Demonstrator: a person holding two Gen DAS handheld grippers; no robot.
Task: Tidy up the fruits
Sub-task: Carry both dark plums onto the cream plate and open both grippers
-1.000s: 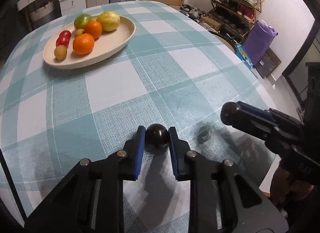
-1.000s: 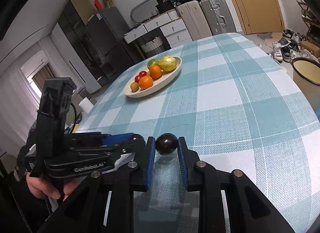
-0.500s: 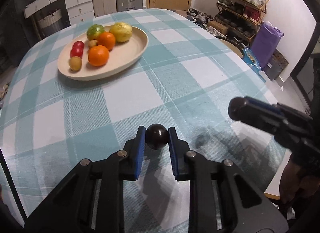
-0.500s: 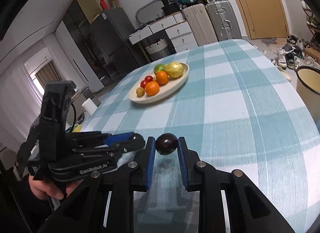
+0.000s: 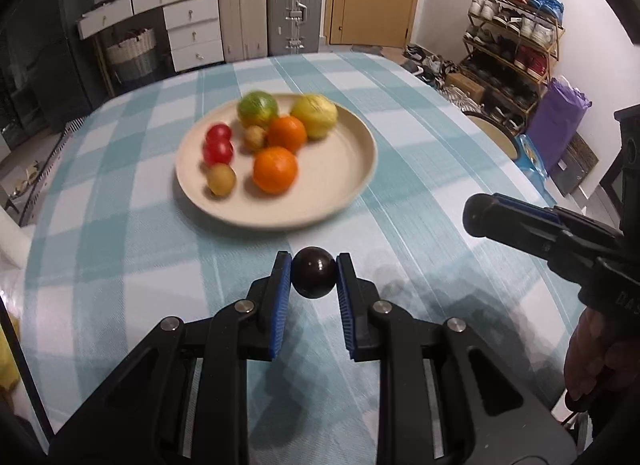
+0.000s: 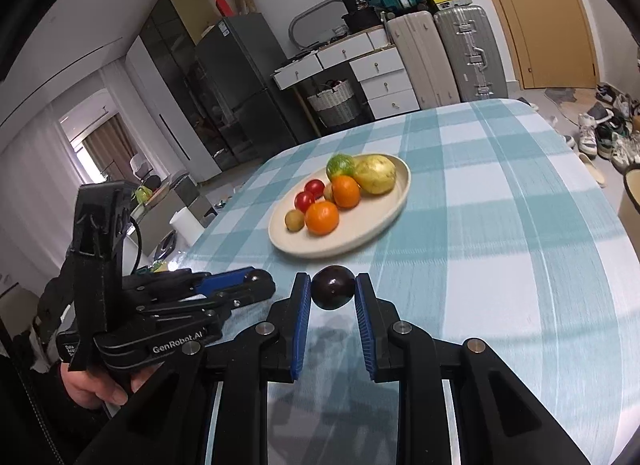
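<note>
Left gripper (image 5: 314,271) is clamped on a dark round fruit (image 5: 314,272), held above the checked tablecloth (image 5: 120,249). Right gripper (image 6: 333,289) likewise pinches a second dark fruit (image 6: 333,288), off the cloth too.

Just ahead of both sits the plate (image 5: 344,193) with fruit already on it: two oranges (image 5: 275,169), two red tomatoes (image 5: 218,144), a green fruit (image 5: 258,108), a yellow one (image 5: 315,115) and two small brown ones (image 5: 221,179). So most of the sorting looks done; the two dark fruits remain to go on the plate.

Against a second ago, the plate is much nearer and larger in both views, blurred from motion; the grips are unchanged.
</note>
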